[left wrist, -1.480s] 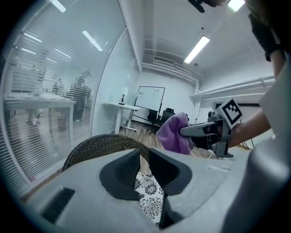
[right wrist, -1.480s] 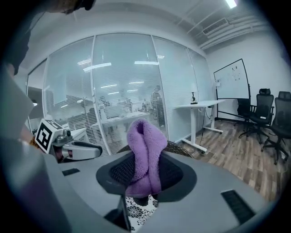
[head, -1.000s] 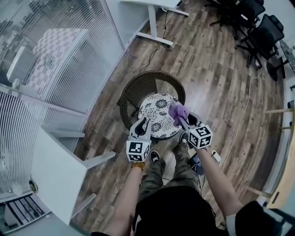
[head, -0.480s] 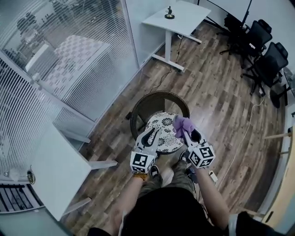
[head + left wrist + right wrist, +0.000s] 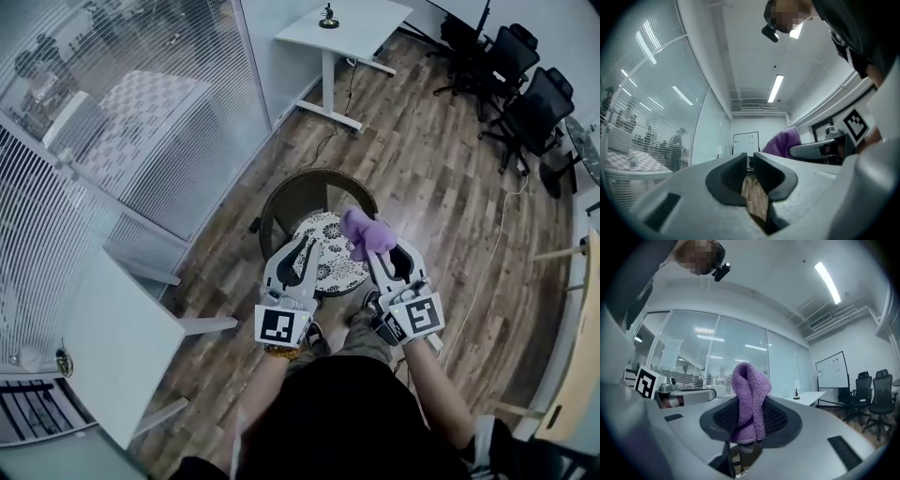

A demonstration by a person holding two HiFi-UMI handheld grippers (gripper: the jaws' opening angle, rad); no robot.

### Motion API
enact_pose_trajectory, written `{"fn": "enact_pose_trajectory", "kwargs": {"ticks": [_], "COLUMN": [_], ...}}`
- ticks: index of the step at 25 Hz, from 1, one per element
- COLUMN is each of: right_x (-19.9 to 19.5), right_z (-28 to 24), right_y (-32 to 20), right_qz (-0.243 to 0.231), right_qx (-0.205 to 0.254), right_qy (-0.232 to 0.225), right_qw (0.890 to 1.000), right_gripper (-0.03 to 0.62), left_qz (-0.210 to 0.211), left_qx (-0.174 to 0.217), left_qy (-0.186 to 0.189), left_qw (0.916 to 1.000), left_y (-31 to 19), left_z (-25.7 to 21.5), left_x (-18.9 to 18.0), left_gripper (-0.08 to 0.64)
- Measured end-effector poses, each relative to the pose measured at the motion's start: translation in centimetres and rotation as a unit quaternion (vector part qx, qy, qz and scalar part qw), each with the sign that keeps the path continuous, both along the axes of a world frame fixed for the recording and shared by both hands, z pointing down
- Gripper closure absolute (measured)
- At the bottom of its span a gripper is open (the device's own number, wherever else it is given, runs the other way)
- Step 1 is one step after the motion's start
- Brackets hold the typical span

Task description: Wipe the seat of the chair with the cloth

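Observation:
The wicker chair (image 5: 292, 193) stands on the wood floor ahead of the person, its patterned round seat cushion (image 5: 333, 253) partly hidden by both grippers. My right gripper (image 5: 373, 246) is shut on a purple cloth (image 5: 365, 233), held up above the right part of the seat; in the right gripper view the cloth (image 5: 749, 399) sticks up from between the jaws. My left gripper (image 5: 302, 242) hovers over the left part of the seat, its jaws close together with nothing between them (image 5: 749, 173). Both gripper views point upward, toward the room and ceiling.
A white desk (image 5: 352, 28) stands beyond the chair, and black office chairs (image 5: 525, 84) sit at the far right. A glass partition with blinds (image 5: 122, 131) runs along the left. A white table (image 5: 112, 347) is near on the left. A cable (image 5: 497, 244) crosses the floor.
Both grippers have risen toward the camera and tilted up, lifting the purple cloth off the seat cushion. The head view has shifted slightly.

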State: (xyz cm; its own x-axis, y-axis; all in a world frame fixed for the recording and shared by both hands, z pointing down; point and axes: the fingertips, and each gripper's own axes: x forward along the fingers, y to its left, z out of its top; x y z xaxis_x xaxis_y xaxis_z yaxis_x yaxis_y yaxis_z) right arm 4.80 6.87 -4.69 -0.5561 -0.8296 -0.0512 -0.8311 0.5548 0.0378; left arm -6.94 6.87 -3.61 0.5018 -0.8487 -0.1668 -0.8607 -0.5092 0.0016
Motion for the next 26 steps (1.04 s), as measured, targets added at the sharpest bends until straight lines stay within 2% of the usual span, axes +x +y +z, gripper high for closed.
{"fn": "enact_pose_trajectory", "kwargs": {"ticks": [7, 26], "right_x": [-0.6, 0.0], "right_z": [-1.4, 0.1], "right_y": [0.8, 1.0], "right_qz": [0.008, 0.016], "right_qx": [0.026, 0.006], "right_qy": [0.017, 0.006], "right_qw": [0.999, 1.0], "right_gripper": [0.469, 0.469], "left_qz": [-0.005, -0.011], "left_qx": [0.01, 0.006], "left_qy": [-0.008, -0.02], "left_qw": [0.9999, 0.9997], "left_y": [0.2, 1.0], "left_z": [-0.4, 0.2], "left_x": [-0.2, 0.2], "left_gripper": [0.523, 0.526]}}
